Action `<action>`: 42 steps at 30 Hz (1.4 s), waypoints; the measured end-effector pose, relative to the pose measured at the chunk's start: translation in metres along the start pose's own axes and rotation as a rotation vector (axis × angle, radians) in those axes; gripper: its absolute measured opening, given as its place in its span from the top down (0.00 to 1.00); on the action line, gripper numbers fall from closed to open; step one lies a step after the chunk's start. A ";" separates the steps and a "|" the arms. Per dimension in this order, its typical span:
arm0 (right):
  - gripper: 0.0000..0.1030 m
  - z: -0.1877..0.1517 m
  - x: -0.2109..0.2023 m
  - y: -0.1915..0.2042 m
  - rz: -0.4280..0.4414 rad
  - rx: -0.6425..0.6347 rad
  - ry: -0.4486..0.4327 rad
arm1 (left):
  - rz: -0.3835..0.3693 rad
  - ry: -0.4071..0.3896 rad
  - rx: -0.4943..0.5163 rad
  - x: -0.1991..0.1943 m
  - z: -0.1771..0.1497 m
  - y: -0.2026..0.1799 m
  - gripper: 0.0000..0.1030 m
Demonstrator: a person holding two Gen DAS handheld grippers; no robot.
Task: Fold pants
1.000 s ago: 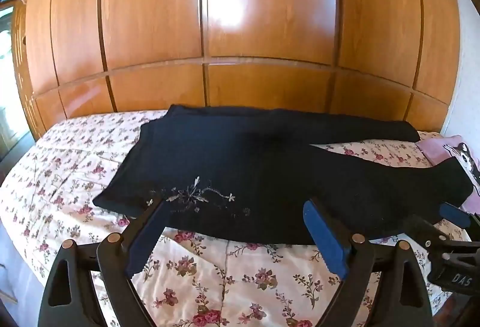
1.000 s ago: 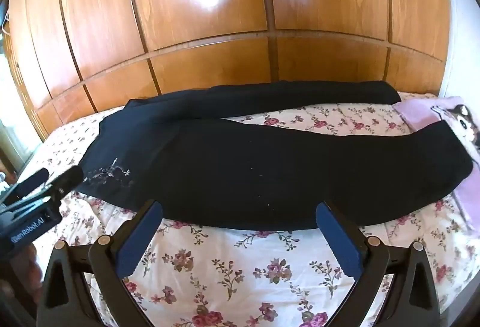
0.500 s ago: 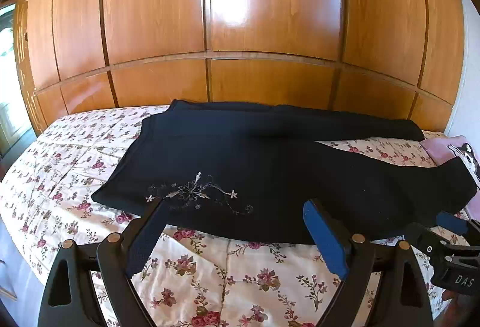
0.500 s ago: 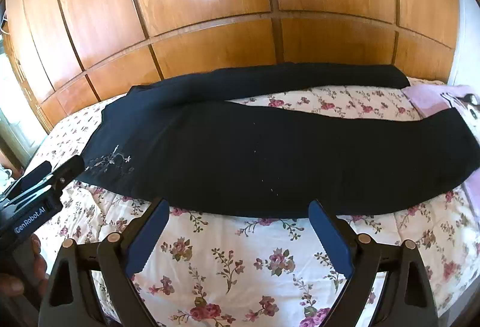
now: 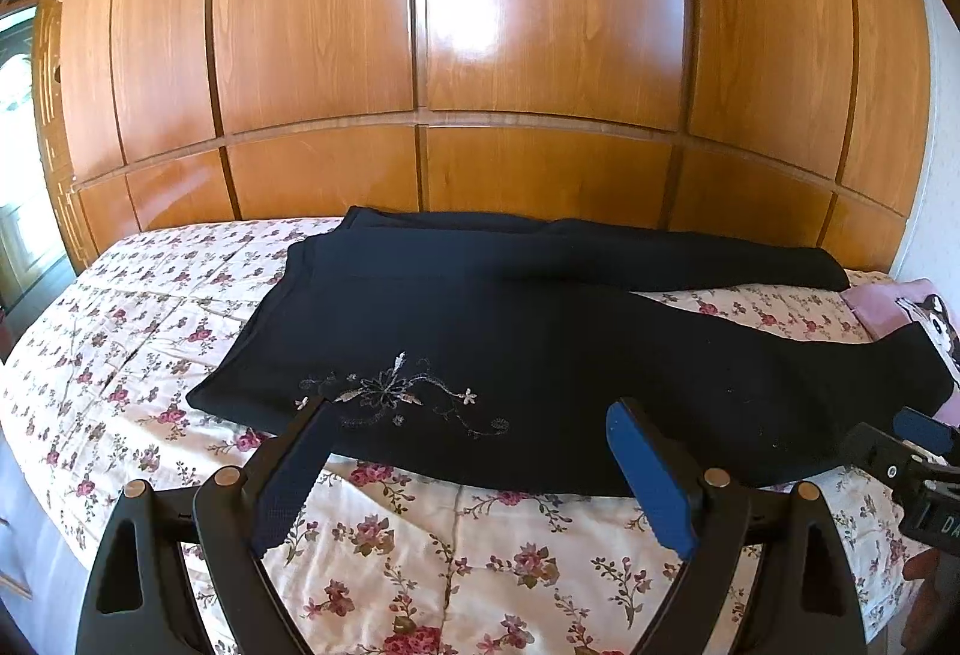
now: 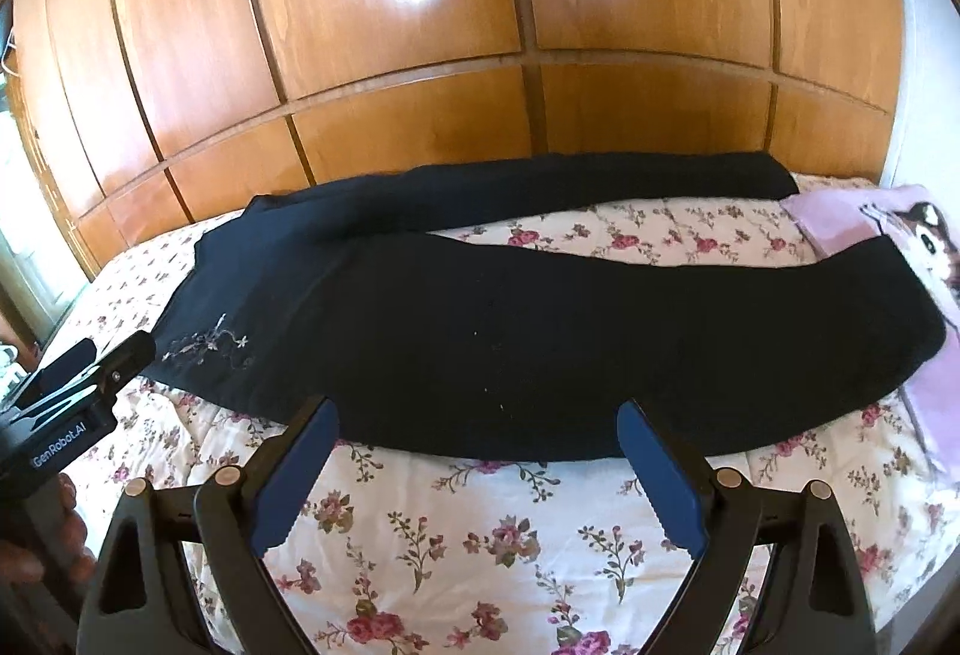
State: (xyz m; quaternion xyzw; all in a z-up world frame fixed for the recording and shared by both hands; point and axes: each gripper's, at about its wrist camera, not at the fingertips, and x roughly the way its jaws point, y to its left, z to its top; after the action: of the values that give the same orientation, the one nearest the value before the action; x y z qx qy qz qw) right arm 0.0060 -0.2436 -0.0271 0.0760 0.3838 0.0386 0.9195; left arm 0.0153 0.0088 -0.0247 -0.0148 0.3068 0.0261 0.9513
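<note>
Both grippers stand wide open and hold nothing. Left gripper (image 5: pixel 468 475): its blue pads frame the lower centre of the left wrist view, spread far apart, with the left pad's tip overlapping the near hem of the pants in the picture; contact cannot be confirmed. Right gripper (image 6: pixel 477 469): pads equally spread at the lower centre of the right wrist view, their tips at the near edge of the pants' leg; contact likewise cannot be confirmed.

Pants (image 5: pixel 540 355): black, lying flat and unfolded across the middle of both views. The waist end lies toward the left of the frame, and the two legs run to the right. The legs diverge; the far leg (image 6: pixel 600 181) lies along the back of the bed, the near leg (image 6: pixel 600 343) runs across the centre, and a wedge of bedspread shows between them. A pale floral embroidery (image 5: pixel 390 394) sits near the waist, at the lower left of the garment.

Bedspread (image 5: pixel 150 355): cream with pink roses, lying under the pants and filling the lower part of both views.

Pillow (image 6: pixel 840 217): lilac with an animal face print, at the right edge of the frame; the end of the near leg overlaps it.

Wardrobe (image 5: pixel 540 54): glossy wooden panels filling the upper half of both views, directly behind the bed.

Each gripper also shows at the edge of the other's view: lower right in the left wrist view, lower left in the right wrist view.
</note>
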 end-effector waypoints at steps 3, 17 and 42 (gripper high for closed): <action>0.13 -0.005 0.003 -0.005 0.022 0.030 0.025 | -0.009 0.002 -0.004 0.000 0.000 0.001 0.10; 0.14 -0.017 0.007 -0.006 0.004 0.023 0.067 | -0.004 0.012 0.000 -0.004 -0.003 0.002 0.10; 0.14 -0.022 0.012 -0.028 0.035 0.130 0.087 | -0.007 0.044 -0.009 0.000 -0.008 0.005 0.10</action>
State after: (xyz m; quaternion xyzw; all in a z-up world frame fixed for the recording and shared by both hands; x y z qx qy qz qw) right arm -0.0004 -0.2675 -0.0556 0.1405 0.4235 0.0330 0.8943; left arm 0.0106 0.0129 -0.0317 -0.0205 0.3274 0.0237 0.9444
